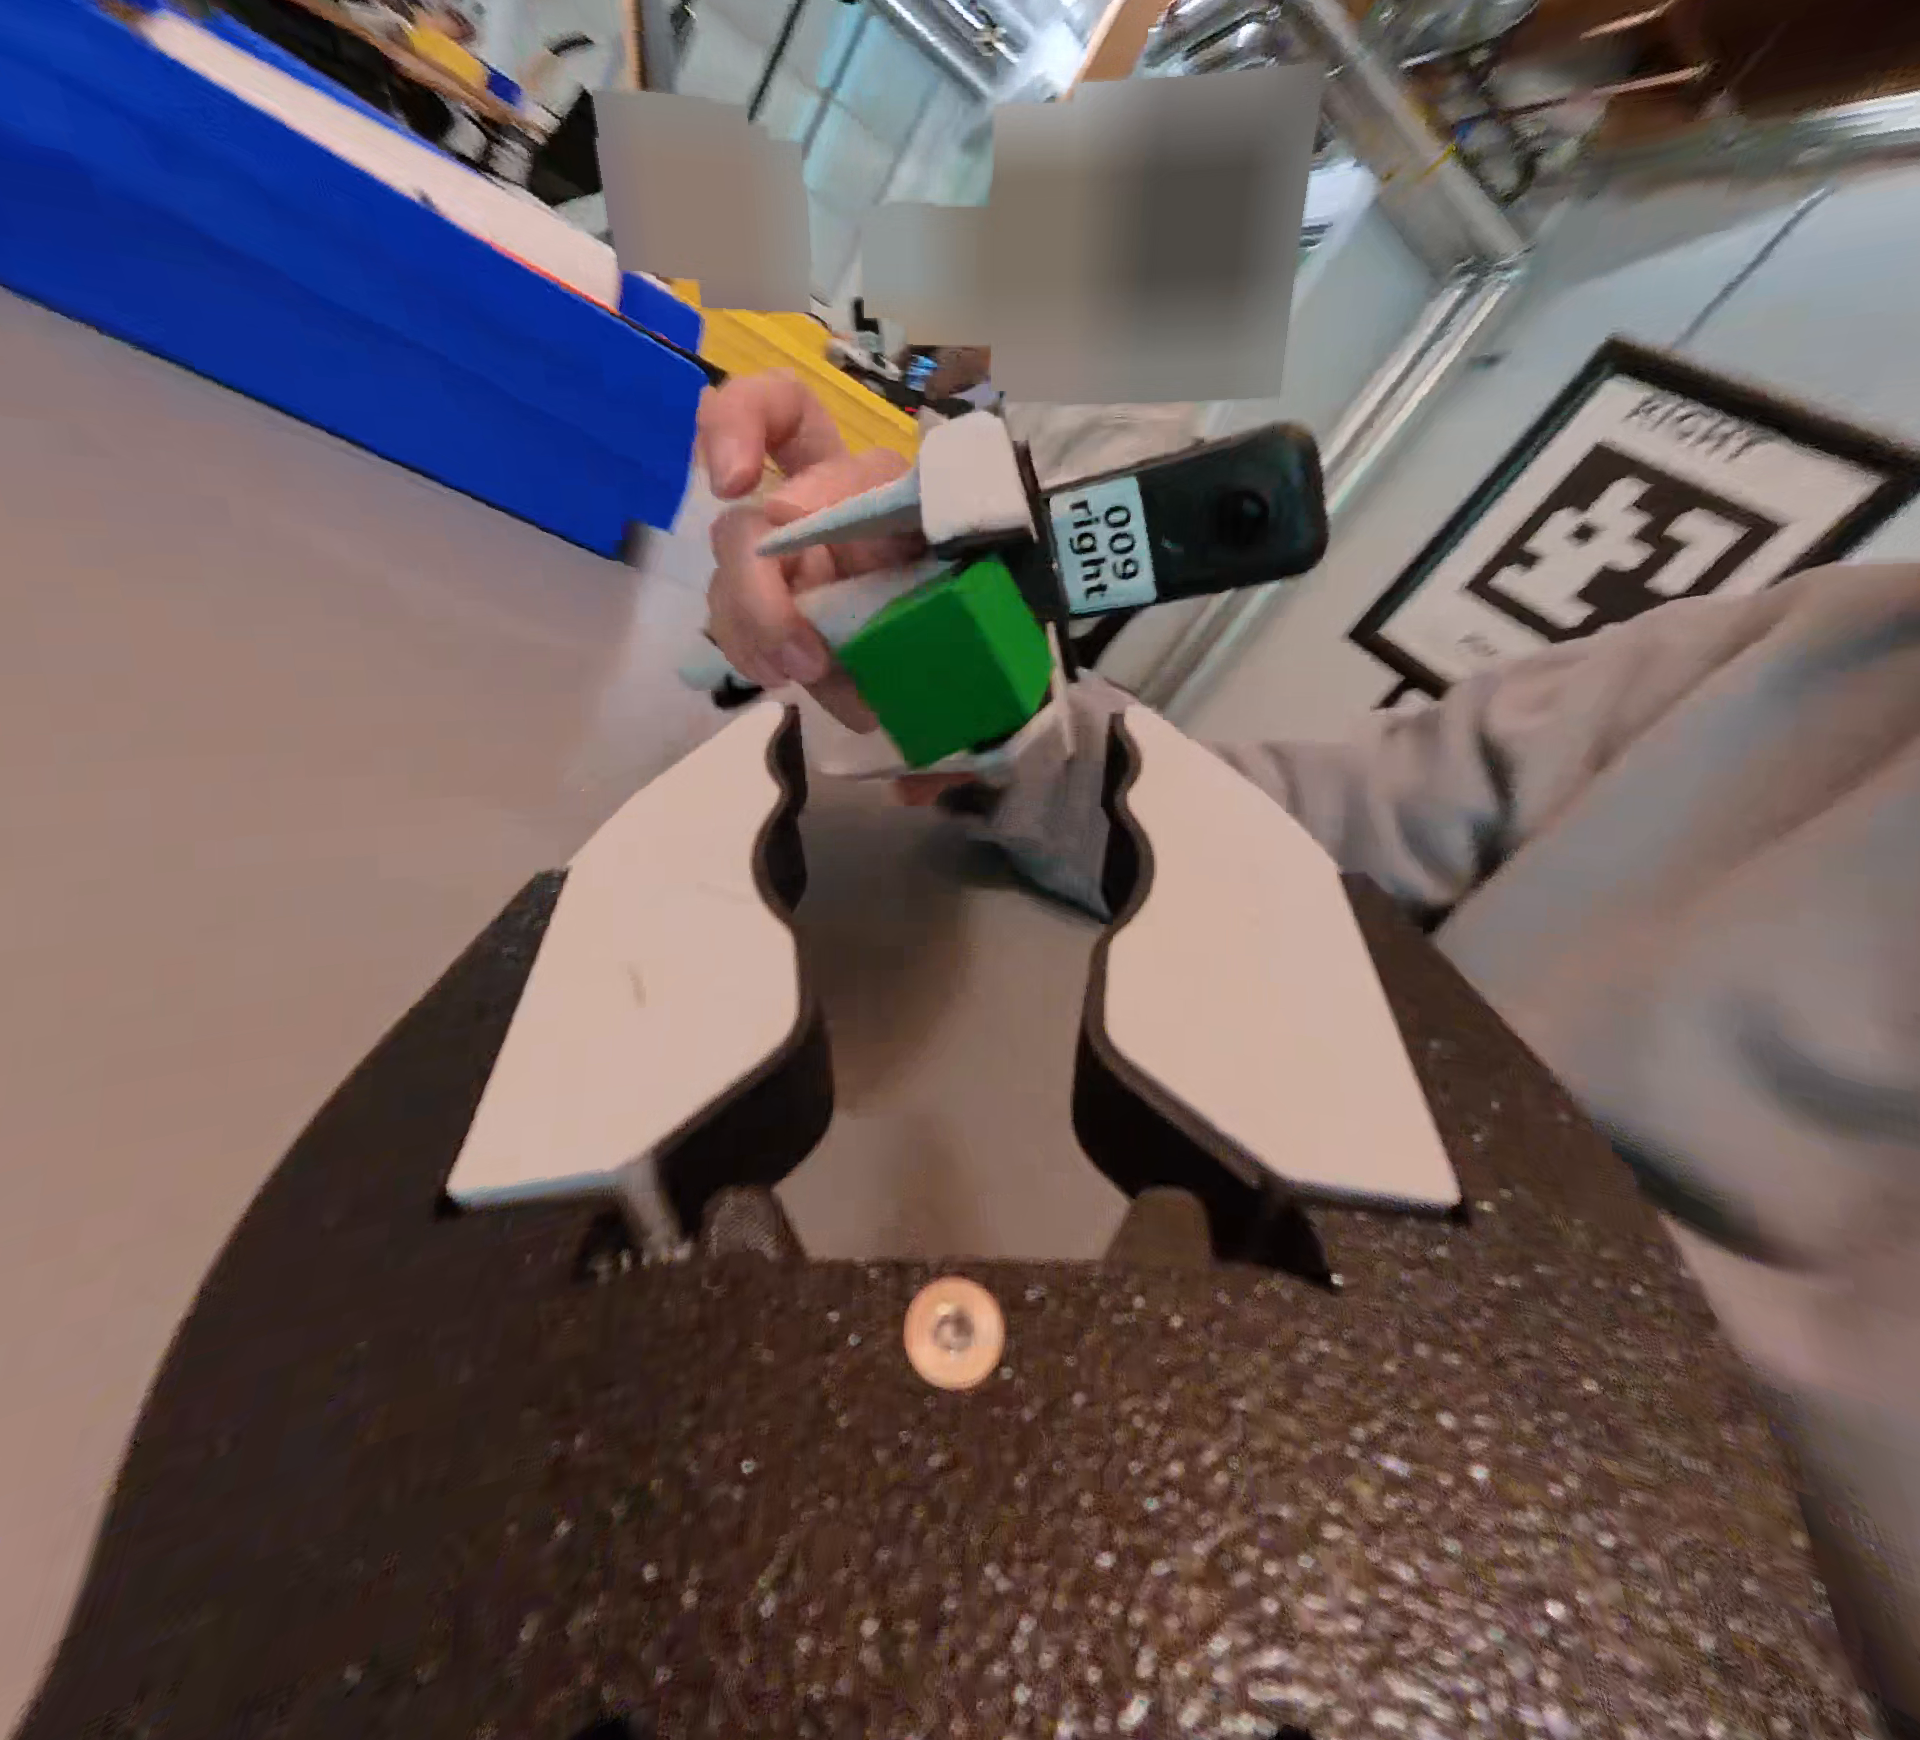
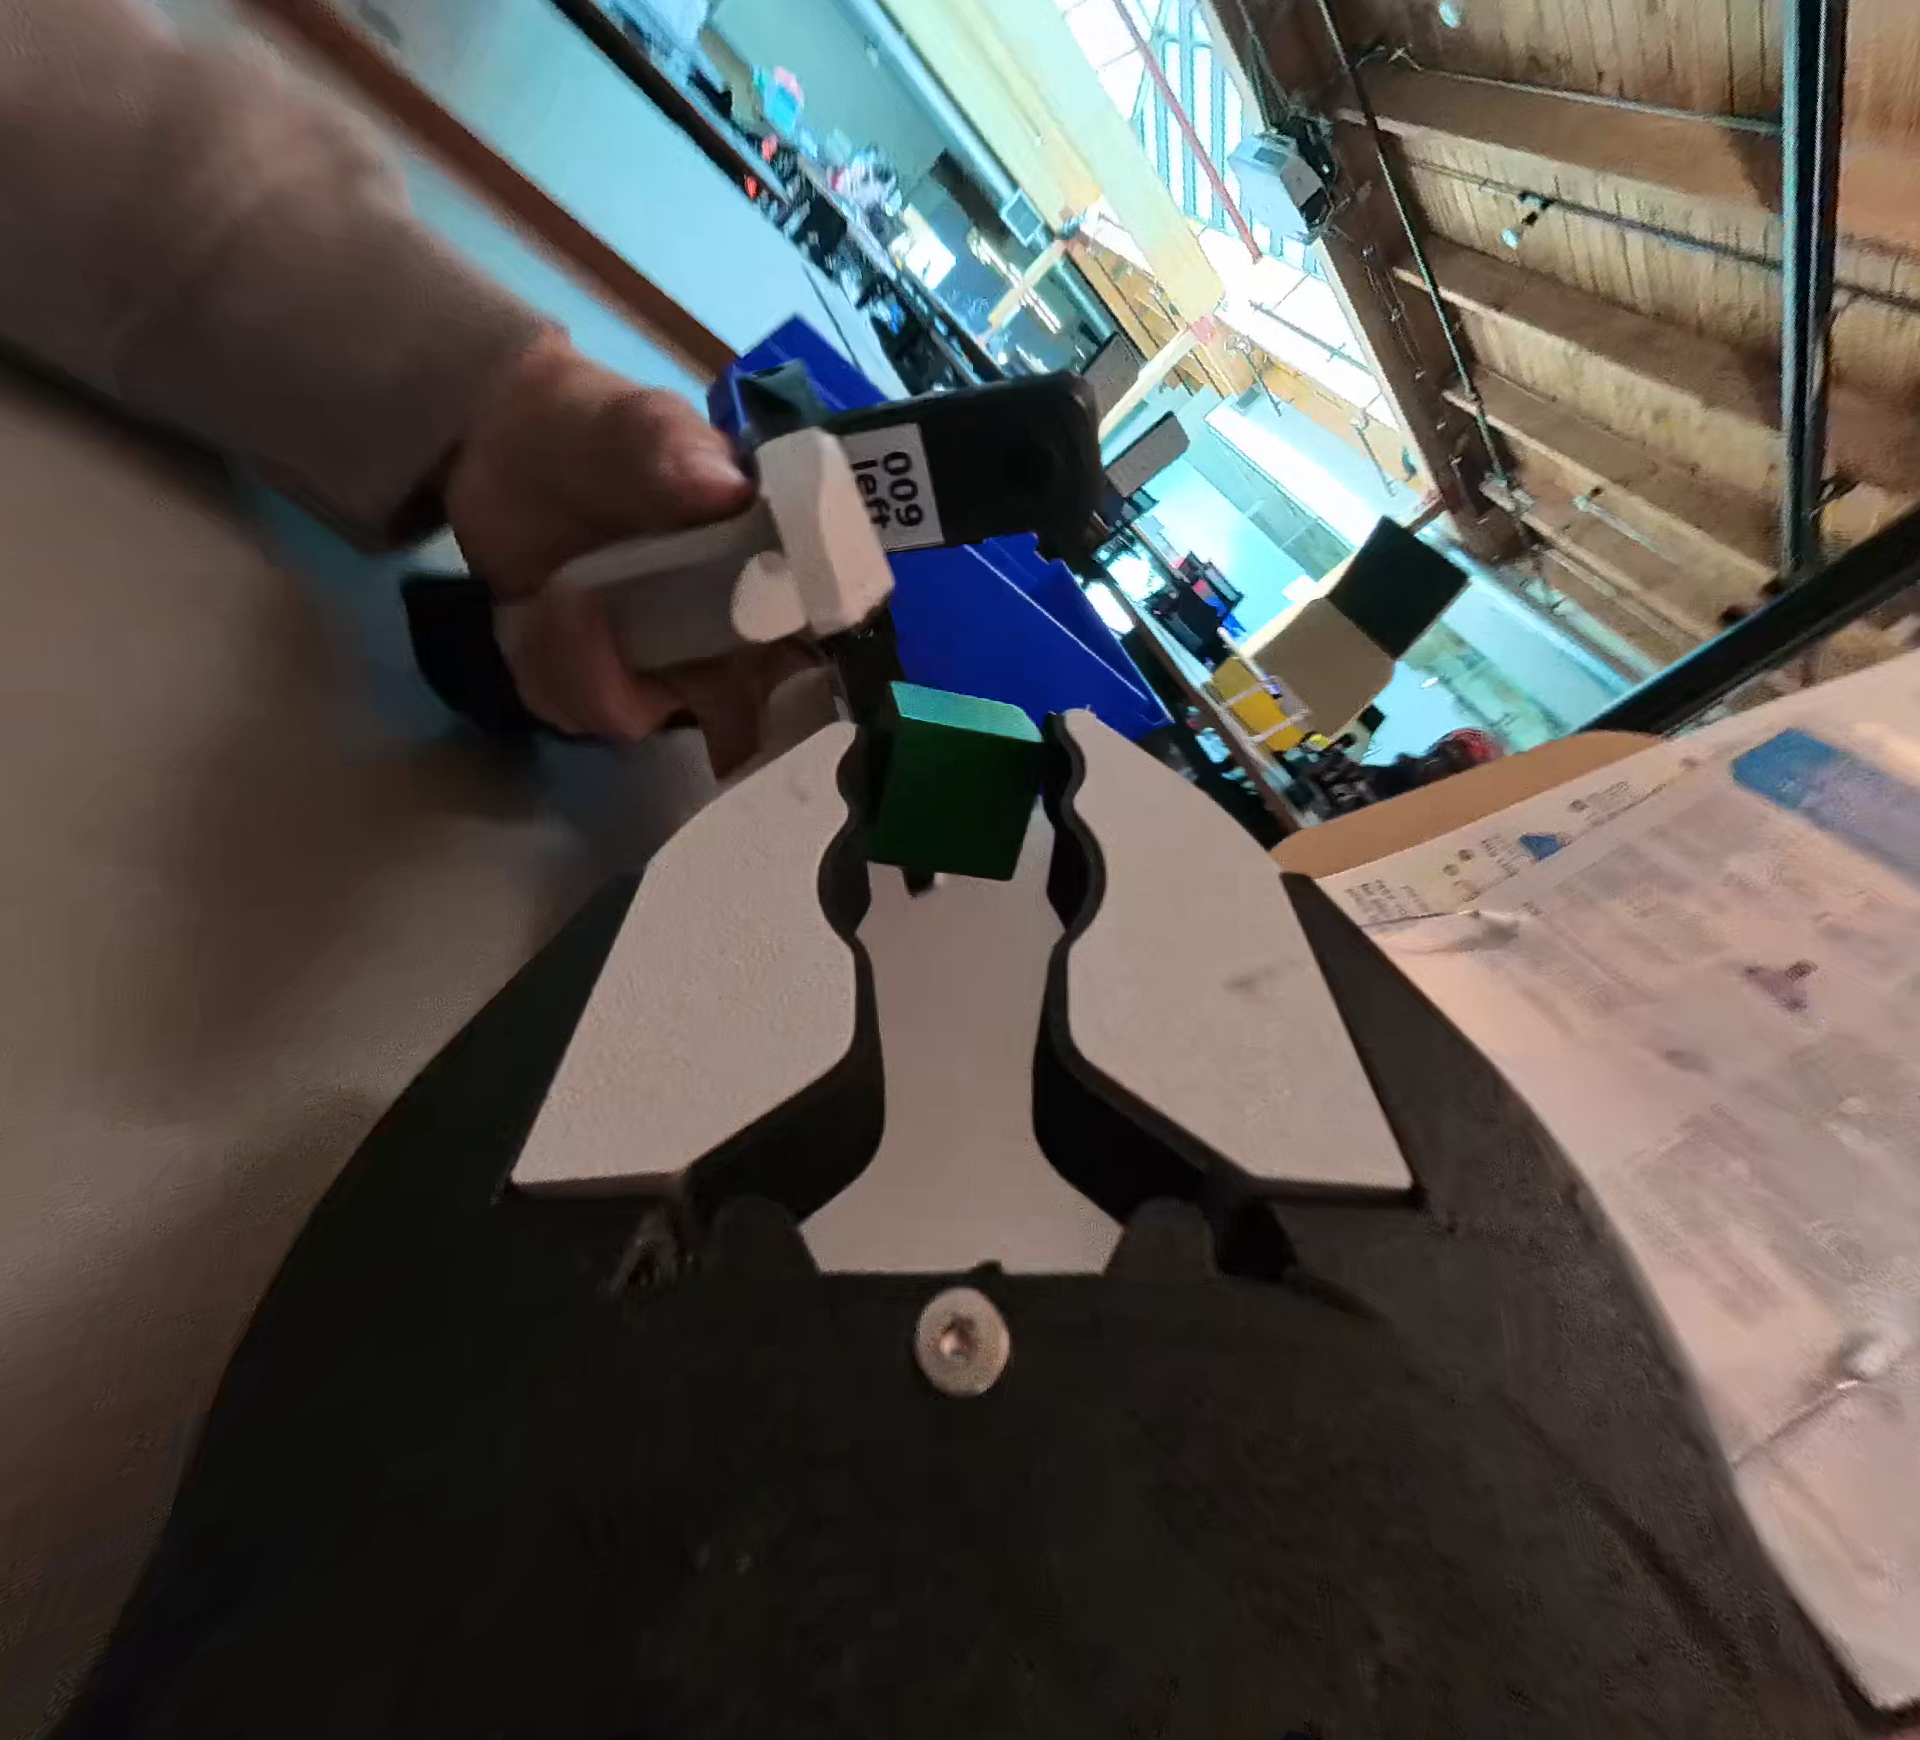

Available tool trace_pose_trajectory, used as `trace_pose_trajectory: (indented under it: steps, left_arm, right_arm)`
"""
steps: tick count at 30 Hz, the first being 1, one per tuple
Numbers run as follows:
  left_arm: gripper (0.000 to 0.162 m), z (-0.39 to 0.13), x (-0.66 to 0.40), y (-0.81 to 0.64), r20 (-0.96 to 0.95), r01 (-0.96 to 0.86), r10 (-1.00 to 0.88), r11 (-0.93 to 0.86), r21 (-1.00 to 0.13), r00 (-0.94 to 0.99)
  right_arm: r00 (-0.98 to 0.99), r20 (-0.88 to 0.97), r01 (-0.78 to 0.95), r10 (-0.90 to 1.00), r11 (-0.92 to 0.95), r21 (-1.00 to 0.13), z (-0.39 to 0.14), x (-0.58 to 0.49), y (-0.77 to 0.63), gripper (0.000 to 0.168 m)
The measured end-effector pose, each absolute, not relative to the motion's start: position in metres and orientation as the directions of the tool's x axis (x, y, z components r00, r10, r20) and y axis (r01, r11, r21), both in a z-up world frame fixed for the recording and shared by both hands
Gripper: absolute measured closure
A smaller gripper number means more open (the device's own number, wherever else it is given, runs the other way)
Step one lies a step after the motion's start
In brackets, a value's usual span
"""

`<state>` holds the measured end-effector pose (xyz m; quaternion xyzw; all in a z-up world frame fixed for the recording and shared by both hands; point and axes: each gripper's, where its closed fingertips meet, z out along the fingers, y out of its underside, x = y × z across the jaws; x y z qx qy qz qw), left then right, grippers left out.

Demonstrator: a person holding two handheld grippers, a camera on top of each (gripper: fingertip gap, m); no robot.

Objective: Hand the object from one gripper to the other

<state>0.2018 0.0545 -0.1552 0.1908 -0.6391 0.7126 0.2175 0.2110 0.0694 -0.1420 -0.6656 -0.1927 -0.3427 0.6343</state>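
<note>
- The right tongs (image 2: 956, 797) pinch a green block (image 2: 951, 797) between their two white-faced tips, at 12 o'clock in the right wrist view; the block sits right out at the tip ends, with a free face turned away from the camera.
- The left tongs (image 1: 951, 755) stand spread and empty, tips aimed at the same green block (image 1: 945, 656), which hangs just beyond them at 12 o'clock in the left wrist view; I cannot tell whether tip and block touch.
- Handling, as a judgement: the block looks rigid, flat-sided and light, probably painted wood or plastic, so it should neither crush nor sag. Its smooth faces may slip under a weak or skewed pinch.
- Best hold for the taking tongs: two opposite flat faces left uncovered, on the free half of the block, squarely and not across an edge.
- Count: one green block, two pairs of tongs, each held in one hand (image 1: 769, 578).
- Beneath lies a pale tabletop (image 1: 260, 703); at 10 o'clock in the left wrist view, farther off, sits a blue bin (image 1: 312, 236).
- Printed paper sheets (image 2: 1662, 1015) lie at 3 o'clock in the right wrist view.
</note>
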Motion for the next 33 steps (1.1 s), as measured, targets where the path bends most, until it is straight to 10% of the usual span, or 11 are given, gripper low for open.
trace_pose_trajectory:
  steps: [8,13,16,22,28,33]
  left_arm:
    - [0.133,-0.168,0.19,0.049,0.7,-0.712,0.193,0.012,-0.702,-0.688]
    - [0.133,-0.173,0.209,0.056,0.596,-0.597,0.03,-0.03,-0.802,-0.802]
    - [0.133,-0.169,0.219,0.065,0.465,-0.462,-0.078,-0.052,-0.885,-0.882]
    - [0.133,-0.18,0.237,0.069,0.027,-0.086,-0.361,0.147,-0.985,-0.932]
    - [0.133,-0.188,0.249,0.069,-0.227,0.06,-0.48,0.338,-0.939,-0.848]
    - [0.133,-0.186,0.263,0.078,-0.597,0.242,-0.505,0.601,-0.761,-0.623]
  right_arm:
    - [0.555,0.829,0.805,-0.064,-0.208,-0.555,-0.162,0.199,0.079,0.138]
    - [0.748,0.656,0.634,-0.099,-0.186,-0.751,-0.166,0.207,0.077,0.121]
    - [0.947,0.312,0.309,-0.074,-0.049,-0.95,-0.154,0.206,0.072,0.097]
    - [0.99,-0.011,-0.008,-0.14,0.021,-1.0,-0.148,0.231,0.062,0.108]
    - [0.974,0.071,0.046,-0.213,-0.124,-0.991,-0.172,0.236,0.072,0.122]
    - [0.923,-0.295,-0.304,-0.249,0.0,-0.953,-0.171,0.243,0.078,0.11]
